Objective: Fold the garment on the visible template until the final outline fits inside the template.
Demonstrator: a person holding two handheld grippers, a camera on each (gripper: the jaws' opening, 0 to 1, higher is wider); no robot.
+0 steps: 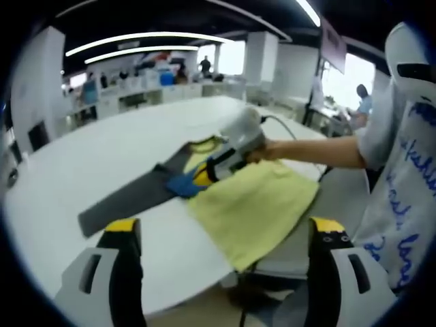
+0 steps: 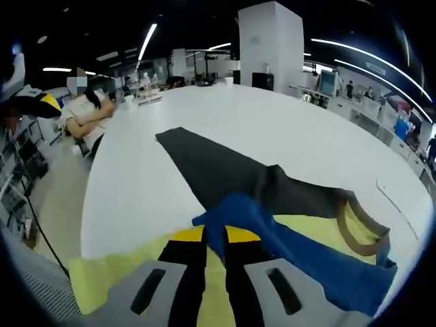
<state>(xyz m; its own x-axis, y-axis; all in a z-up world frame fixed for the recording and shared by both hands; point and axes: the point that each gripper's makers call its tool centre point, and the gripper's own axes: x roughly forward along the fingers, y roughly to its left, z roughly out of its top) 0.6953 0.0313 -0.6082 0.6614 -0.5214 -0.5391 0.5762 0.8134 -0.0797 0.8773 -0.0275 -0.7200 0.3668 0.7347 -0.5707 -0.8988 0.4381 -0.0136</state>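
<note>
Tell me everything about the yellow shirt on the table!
The yellow shirt looks like soft, thin cloth, pale yellow with a brownish collar and a blue sleeve. It lies mostly flat on the white table, partly over a long dark grey mat, and one corner hangs off the table's edge. The right gripper is shut on the blue sleeve, lifting it over the yellow body. The left gripper hangs open, away from the shirt.
</note>
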